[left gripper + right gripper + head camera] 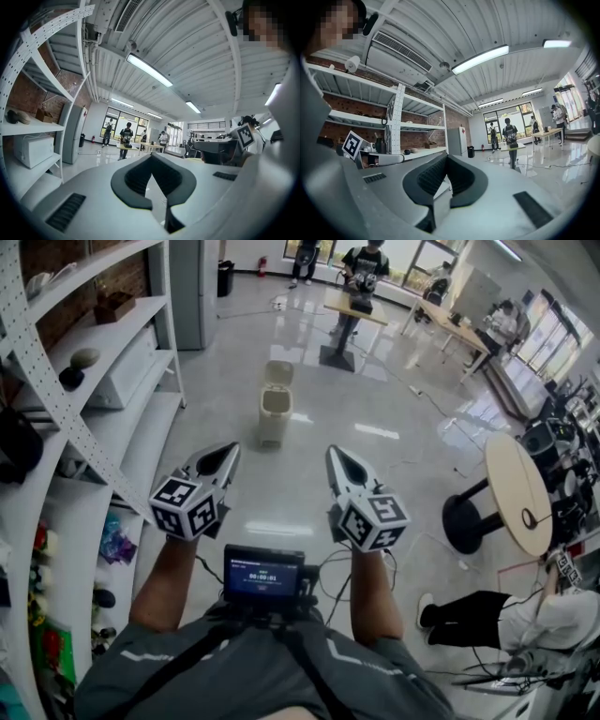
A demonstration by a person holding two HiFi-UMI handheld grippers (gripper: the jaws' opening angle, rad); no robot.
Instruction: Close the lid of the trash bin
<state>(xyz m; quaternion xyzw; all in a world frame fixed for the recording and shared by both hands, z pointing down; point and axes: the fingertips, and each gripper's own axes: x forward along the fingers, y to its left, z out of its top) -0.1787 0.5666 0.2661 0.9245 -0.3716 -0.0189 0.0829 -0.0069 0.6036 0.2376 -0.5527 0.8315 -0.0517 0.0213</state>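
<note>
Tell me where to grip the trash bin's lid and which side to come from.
Take the lid by its free top edge, coming from above. It stands open behind the trash bin, seemingly hinged at the far rim, so that edge should swing down most easily.

Glossy pale grey floor (375, 399), streaked with light from overhead. White shelving (141, 362) with perforated uprights along the floor's left edge, backed by a red brick wall (351, 104). Past it, a tall grey cabinet (192, 287). Light-wood tables: a long one (354, 306) toward the far end, a round one (517, 493) on a black foot at the right edge. Tall windows (123, 121) across the far wall. Ribbed white ceiling (197, 51) with strip lights (149, 70).
</note>
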